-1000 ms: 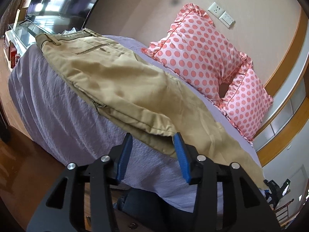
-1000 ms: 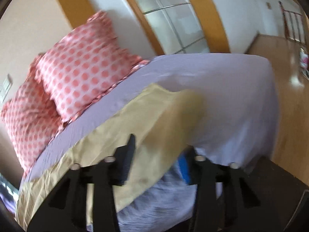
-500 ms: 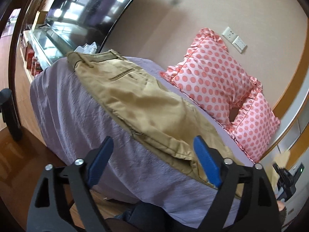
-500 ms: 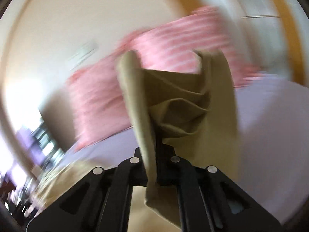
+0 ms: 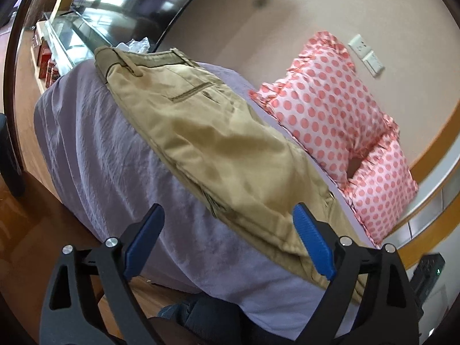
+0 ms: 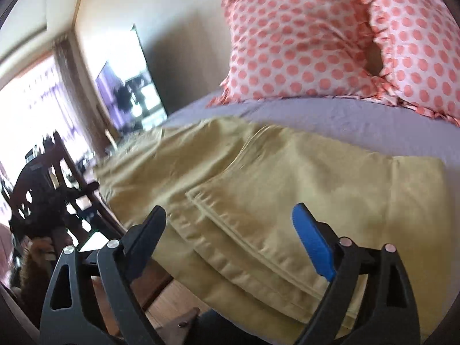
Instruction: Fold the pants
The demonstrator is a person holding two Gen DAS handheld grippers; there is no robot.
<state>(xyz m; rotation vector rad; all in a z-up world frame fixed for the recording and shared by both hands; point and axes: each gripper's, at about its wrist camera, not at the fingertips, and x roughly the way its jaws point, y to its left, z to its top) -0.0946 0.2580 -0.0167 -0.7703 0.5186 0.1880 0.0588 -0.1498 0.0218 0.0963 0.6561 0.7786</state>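
Observation:
Tan khaki pants (image 5: 218, 146) lie along the near side of a bed with a purple sheet (image 5: 95, 155), waistband at the far left. In the right wrist view the leg cuffs lie folded back over the pants (image 6: 258, 201). My left gripper (image 5: 230, 241) is open and empty, just in front of the pants' near edge. My right gripper (image 6: 230, 238) is open and empty, just above the folded leg ends.
Two pink polka-dot pillows (image 5: 325, 109) (image 6: 299, 40) lean on the wall at the bed's head. A TV and glass cabinet (image 5: 95, 8) stand beyond the bed. A dark wooden chair (image 6: 43, 187) stands beside the bed. Wood floor (image 5: 34, 235) lies below.
My right gripper carried the leg ends up and over, laid them on the pants and opened. My left gripper opened wide and drew back from the pants' edge.

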